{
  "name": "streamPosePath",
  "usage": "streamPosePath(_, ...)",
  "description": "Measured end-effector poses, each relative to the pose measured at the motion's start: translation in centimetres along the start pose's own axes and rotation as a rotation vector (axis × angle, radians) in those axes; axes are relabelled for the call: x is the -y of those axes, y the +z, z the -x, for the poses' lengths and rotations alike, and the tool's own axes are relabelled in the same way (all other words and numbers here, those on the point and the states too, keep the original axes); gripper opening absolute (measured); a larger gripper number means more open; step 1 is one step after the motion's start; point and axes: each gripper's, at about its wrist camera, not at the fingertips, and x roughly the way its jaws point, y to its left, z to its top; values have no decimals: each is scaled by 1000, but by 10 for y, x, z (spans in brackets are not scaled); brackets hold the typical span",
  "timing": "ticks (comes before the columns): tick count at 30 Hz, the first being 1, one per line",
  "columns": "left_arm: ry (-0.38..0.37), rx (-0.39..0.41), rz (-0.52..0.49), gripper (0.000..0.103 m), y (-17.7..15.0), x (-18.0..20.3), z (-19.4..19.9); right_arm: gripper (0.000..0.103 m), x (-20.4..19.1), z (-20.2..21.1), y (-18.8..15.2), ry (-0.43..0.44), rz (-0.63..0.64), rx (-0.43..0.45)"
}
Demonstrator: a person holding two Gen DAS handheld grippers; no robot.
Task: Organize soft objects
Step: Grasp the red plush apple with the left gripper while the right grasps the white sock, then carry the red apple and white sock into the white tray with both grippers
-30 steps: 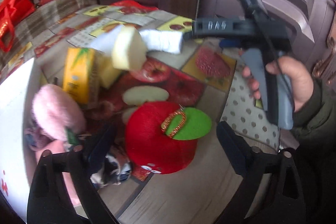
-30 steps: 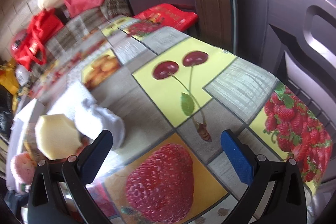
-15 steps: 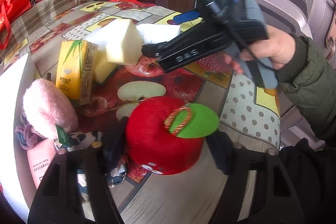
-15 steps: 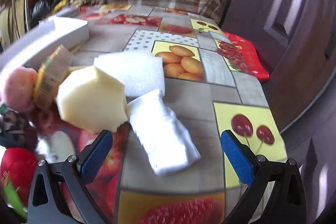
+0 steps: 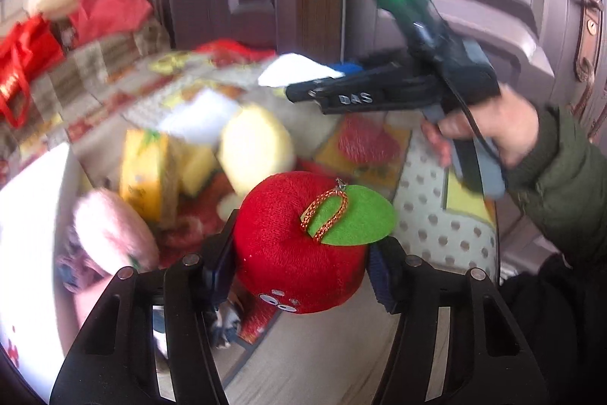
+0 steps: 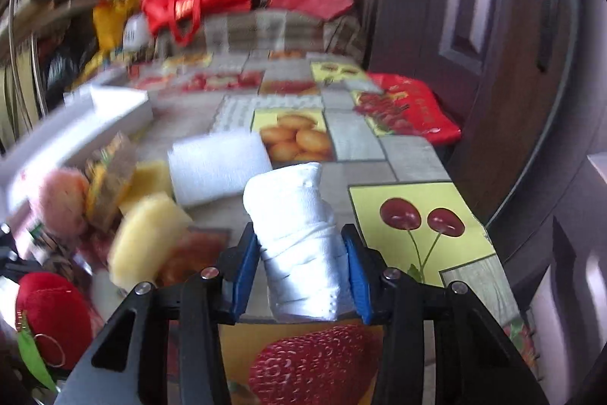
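Left gripper (image 5: pixel 299 270): we clamped the red plush apple (image 5: pixel 303 245), jaws just closing | right gripper (image 6: pixel 301 270): we squeezed the rolled white cloth (image 6: pixel 299 238) above the bench (image 6: pixel 402 158)

Soft, even daylight fills both views, casting no hard shadows. Motion blur smears the far desk (image 5: pixel 159 90) and the yellow sponge (image 6: pixel 148 234), while nearby things stay sharp. Fisheye distortion bends the edges into dark corners.
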Motion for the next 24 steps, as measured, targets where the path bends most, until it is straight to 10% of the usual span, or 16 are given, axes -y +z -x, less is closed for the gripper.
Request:
streamPosePath(9, 187, 284, 129, 59, -4, -31, 48, 45, -21, 55, -3, 74, -188, 399)
streamPosePath(24, 334, 311, 169, 59, -24, -57, 67, 46, -66, 49, -3, 70, -86, 401)
